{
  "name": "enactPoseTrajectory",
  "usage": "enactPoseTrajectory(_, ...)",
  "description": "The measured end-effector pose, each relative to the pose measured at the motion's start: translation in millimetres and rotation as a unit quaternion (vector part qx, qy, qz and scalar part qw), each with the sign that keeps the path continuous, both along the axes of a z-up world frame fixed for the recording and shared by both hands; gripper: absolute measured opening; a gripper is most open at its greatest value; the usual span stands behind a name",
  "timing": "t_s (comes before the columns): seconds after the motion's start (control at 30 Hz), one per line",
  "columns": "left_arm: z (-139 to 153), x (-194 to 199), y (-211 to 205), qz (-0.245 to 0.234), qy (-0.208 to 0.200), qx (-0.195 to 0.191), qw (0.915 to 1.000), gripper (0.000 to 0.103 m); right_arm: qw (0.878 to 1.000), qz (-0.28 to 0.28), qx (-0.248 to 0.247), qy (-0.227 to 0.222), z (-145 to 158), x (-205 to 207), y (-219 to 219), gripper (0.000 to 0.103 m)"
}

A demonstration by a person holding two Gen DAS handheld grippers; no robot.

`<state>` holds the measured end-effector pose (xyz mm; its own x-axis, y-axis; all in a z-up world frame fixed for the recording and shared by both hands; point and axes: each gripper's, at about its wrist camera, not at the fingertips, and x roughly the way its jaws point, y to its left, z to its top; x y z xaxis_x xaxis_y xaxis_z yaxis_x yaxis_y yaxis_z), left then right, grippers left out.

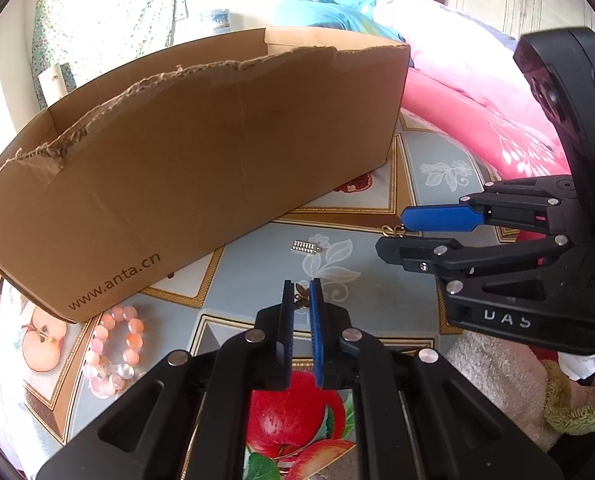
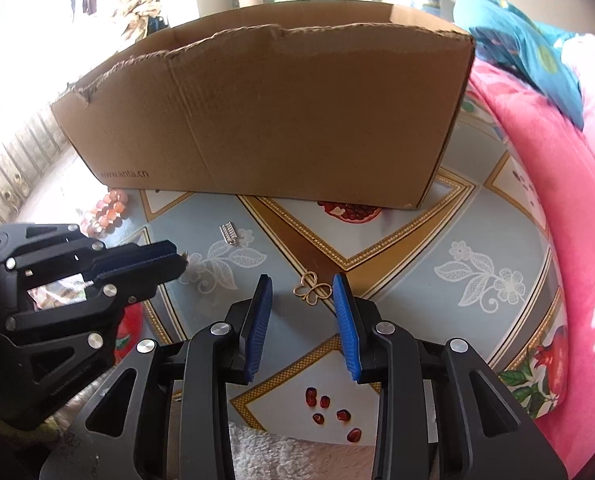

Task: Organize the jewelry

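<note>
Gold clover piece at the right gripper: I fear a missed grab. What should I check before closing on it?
1. Right gripper open: ok.
2. Gold clover piece lies between its fingers, roughly centred: ok.
3. Fingers low enough to catch the flat piece on the tablecloth: cannot tell.
4. Left gripper apart from the right one: ok.
5. Left gripper shut on butterfly charm: ok, apparently.
6. Cardboard box open on top: ok.
</note>
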<state>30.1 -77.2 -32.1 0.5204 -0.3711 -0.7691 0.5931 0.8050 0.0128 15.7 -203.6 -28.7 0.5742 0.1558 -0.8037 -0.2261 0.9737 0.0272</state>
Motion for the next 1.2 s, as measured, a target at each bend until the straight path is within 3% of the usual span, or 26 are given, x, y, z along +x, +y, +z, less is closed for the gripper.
enactPoseTrajectory(0.63, -0.8, -0.4, 1.6, 0.000, 0.003, 0.000, 1.0000, 0.007, 0.997, 0.071, -0.034, 0.000, 6.4, 5.8, 8.3, 0.030)
enactPoseTrajectory(0.97, -2.2, 1.8, -0.9, -0.002, 0.006, 0.003, 1.0000, 0.007, 0.994, 0.070, 0.065, 0.049, 9.3, 15.2, -2.3, 0.031)
enactPoseTrajectory(1.2, -2.1, 1.7, -2.3, -0.003, 0.005, 0.005, 1.0000, 0.007, 0.993, 0.062, 0.089, 0.056, 8.6, 12.9, 1.3, 0.031)
